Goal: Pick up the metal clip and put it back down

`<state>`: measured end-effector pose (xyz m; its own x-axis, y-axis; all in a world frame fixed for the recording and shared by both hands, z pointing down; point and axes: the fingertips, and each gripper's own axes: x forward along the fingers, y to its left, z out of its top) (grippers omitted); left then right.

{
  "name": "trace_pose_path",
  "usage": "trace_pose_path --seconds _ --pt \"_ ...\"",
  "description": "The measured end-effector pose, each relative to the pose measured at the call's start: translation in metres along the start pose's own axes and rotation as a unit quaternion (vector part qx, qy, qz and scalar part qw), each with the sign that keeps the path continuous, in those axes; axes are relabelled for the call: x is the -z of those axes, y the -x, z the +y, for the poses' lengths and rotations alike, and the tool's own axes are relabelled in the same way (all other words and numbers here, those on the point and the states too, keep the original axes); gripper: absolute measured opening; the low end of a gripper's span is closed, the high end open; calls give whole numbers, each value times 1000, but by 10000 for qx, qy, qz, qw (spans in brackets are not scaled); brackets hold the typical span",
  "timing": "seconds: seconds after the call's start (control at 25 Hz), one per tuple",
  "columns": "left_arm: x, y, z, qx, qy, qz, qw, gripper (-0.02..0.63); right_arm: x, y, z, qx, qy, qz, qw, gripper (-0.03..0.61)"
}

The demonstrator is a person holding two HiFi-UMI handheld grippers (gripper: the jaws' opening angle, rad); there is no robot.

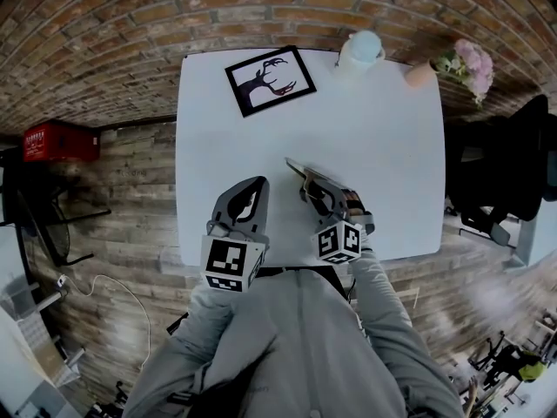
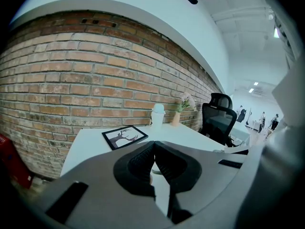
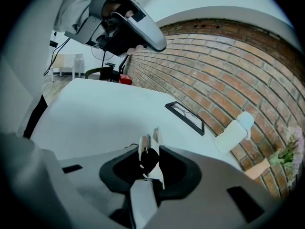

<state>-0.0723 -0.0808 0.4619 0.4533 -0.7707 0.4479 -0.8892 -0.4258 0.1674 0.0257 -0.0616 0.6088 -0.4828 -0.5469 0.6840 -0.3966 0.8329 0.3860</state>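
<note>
Head view looks down on a white table (image 1: 374, 138) set against a brick wall, with both tools held over its near edge. We grip the metal clip (image 1: 297, 167) in the right gripper (image 1: 315, 188). Its jaws are clamped on the clip's rear part, so the silvery arms stick out ahead of the tips, toward the middle of the table. From the right gripper view the clip sits upright between the dark pads, tilted slightly. We cannot tell whether its front end touches the tabletop or hangs just above it. The left gripper (image 1: 254, 188) is just beside the right one, and its own view shows the pads meeting at the tips with nothing caught between them. At the far edge we see a framed antler picture (image 1: 270, 79) lying flat, a white cup (image 1: 359, 50) near the wall, and a small vase of pink flowers (image 1: 466, 64) at the far right corner, all well apart from the clip.
</note>
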Motion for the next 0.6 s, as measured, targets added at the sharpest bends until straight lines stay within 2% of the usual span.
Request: trace_pose_path --seconds 0.6 --pt "-5 -1 6 -5 -35 -46 10000 26 -7 1 6 -365 -482 -162 9980 157"
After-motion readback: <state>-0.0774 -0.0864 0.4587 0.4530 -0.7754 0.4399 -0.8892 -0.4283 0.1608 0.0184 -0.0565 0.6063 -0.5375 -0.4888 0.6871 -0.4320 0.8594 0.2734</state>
